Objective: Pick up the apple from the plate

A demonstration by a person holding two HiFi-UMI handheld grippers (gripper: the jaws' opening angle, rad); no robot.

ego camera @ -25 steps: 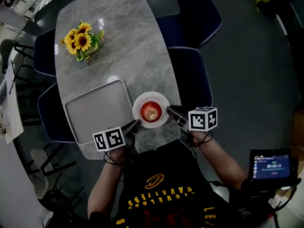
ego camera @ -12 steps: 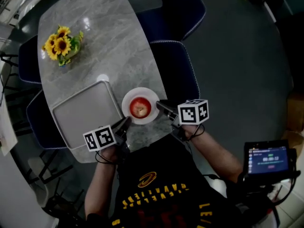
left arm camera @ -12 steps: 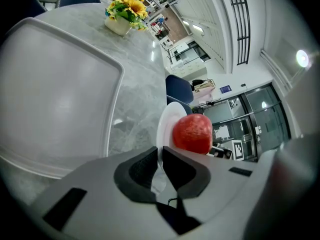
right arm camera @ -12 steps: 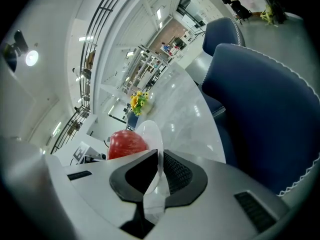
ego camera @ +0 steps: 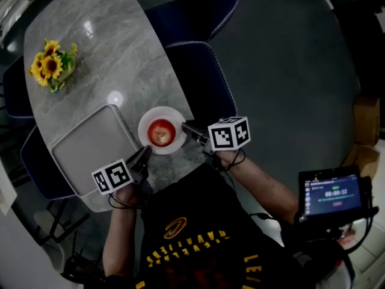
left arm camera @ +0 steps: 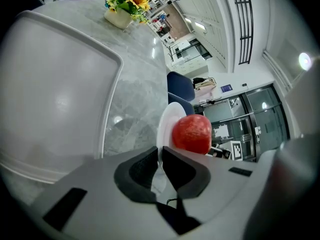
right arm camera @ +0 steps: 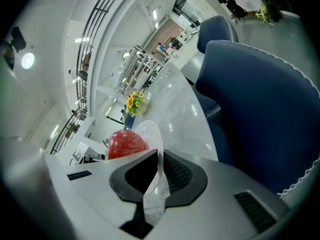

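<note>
Where the left tongs (left arm camera: 160, 156) show their own dark pads (left arm camera: 140, 171), these stand close together with only a thin slit between them. The white rim of the plate (left arm camera: 164, 129) runs straight down into that slit, so they grip the plate's edge. The right tongs (right arm camera: 159, 156) do the same from the other side, drawn in narrow on the plate's rim, which passes between them as a thin white blade. Seen from the head view, the left tongs meet the plate at its lower left edge and the right tongs at its right edge, a little left of the middle of the frame. The red apple (ego camera: 160, 132) sits in the middle of the plate, between the two tongs and touched by neither. Whether the plate rests on the table (ego camera: 108, 47) or hangs just clear of it cannot be told. Just left of the plate lies a grey tray (ego camera: 90, 152), its near corner close to the left tongs. Farther off, at the upper left of the frame, a bunch of sunflowers (ego camera: 51, 65) stands on the grey marbled table. Dark blue chairs (ego camera: 198, 71) stand along the table's right side, above the right tongs. At the lower right of the frame a small lit screen (ego camera: 332, 192) glows.
</note>
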